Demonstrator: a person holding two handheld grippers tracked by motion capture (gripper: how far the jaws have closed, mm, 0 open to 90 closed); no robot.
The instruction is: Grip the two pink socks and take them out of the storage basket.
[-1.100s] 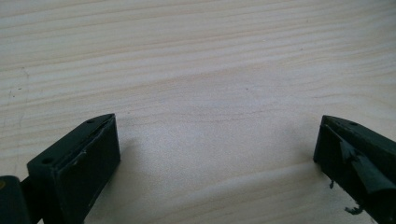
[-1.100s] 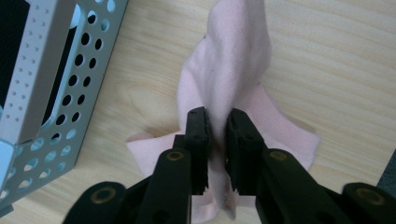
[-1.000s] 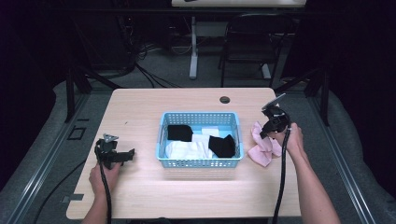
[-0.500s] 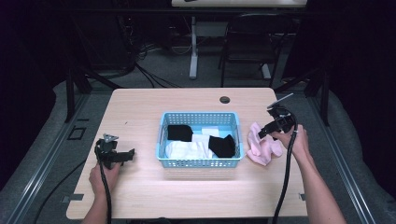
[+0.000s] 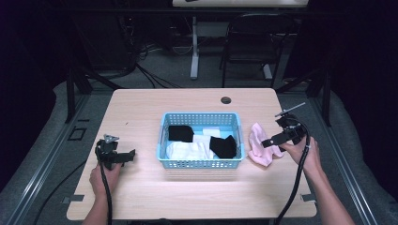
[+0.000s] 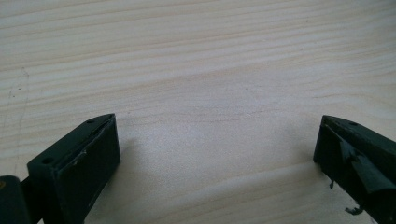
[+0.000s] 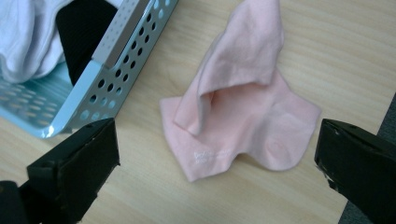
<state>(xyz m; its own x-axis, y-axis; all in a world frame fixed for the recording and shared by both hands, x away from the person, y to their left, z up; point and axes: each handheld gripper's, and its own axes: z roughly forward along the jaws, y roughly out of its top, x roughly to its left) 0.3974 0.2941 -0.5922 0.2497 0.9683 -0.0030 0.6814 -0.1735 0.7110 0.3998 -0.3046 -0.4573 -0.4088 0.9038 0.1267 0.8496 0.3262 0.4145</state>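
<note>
A pink sock (image 5: 259,146) lies crumpled on the table just right of the blue basket (image 5: 202,163). My right gripper (image 5: 268,142) hovers over the sock's right edge. Its jaws have just been opening and now stand wide, touching nothing. In the right gripper view the pink sock (image 7: 243,116) lies flat on the wood below my right gripper (image 7: 218,140), with the basket's corner (image 7: 105,70) at the upper left. My left gripper (image 5: 129,154) rests at the table's left side. In the left gripper view its jaws (image 6: 215,140) are spread wide over bare wood.
The basket holds two black socks (image 5: 223,146) and white socks (image 5: 187,150). A round cable hole (image 5: 225,100) sits near the table's far edge. A chair and a table leg stand on the floor beyond. Bare wood runs along the front and left.
My right gripper has let go of the pink sock and drawn back to the right and nearer the person. The sock has settled on the table. The left gripper has not moved.
</note>
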